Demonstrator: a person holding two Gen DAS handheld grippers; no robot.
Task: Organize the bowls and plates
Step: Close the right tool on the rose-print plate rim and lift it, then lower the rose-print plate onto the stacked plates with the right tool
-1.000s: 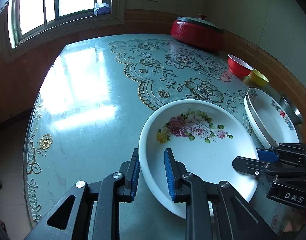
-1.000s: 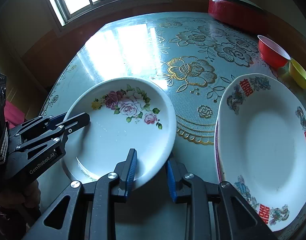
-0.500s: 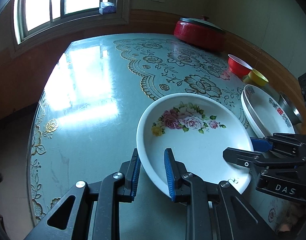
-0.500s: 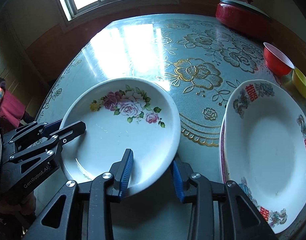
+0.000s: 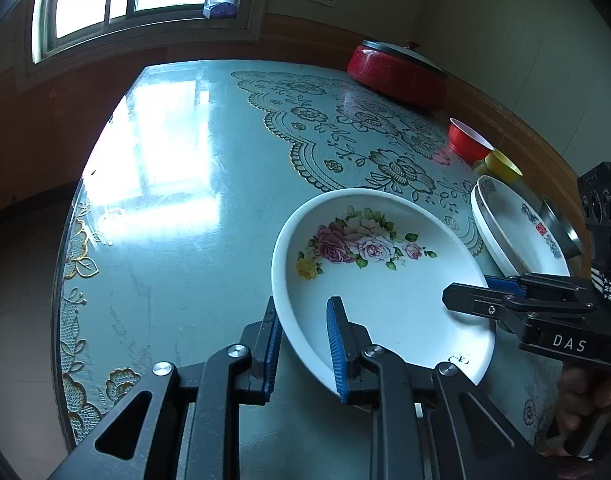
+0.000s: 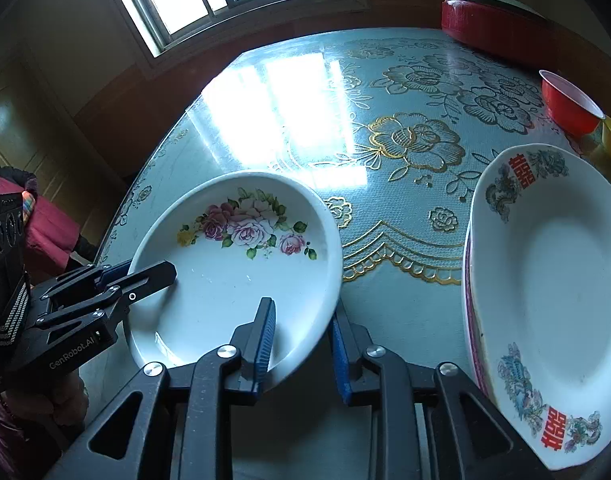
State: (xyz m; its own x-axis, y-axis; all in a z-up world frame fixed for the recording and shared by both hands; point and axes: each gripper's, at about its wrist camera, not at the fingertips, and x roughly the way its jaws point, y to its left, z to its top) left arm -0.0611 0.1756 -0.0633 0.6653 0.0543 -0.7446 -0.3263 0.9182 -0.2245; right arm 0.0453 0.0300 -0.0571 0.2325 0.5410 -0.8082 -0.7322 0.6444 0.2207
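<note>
- the left tongs point(image 5: 303, 344) carry the word "GenRobot.AI" on their black body, readable in the right wrist view.
- the right tongs point(image 6: 301, 346) carry the letters "DAS" in white, readable in the left wrist view.
- the rose plate point(image 5: 379, 280) is a white, deep, round plate with pink, white and yellow roses and green leaves painted inside; a small dark mark sits near its rim, too small to read.
- the left tongs are closed on one side of the rim of this plate, one blue pad inside and one outside.
- the right tongs bite the opposite side of the rim in the same way; their jaws have just been closing, with the rim between them.
- the rose plate is near the front edge of the counter point(image 5: 177, 200), held by both tongs; whether it touches the counter i cannot tell.
- just beside it, toward the right edge, lies an oval plate point(image 6: 553, 292) with red double-happiness characters and blue-green ornaments, on top of another plate.
- behind it stand a red bowl point(image 6: 571, 102) and a yellow bowl point(image 5: 503, 166), near the far right edge.
- a red pot point(image 5: 397, 74) with a lid stands at the far right corner.
</note>
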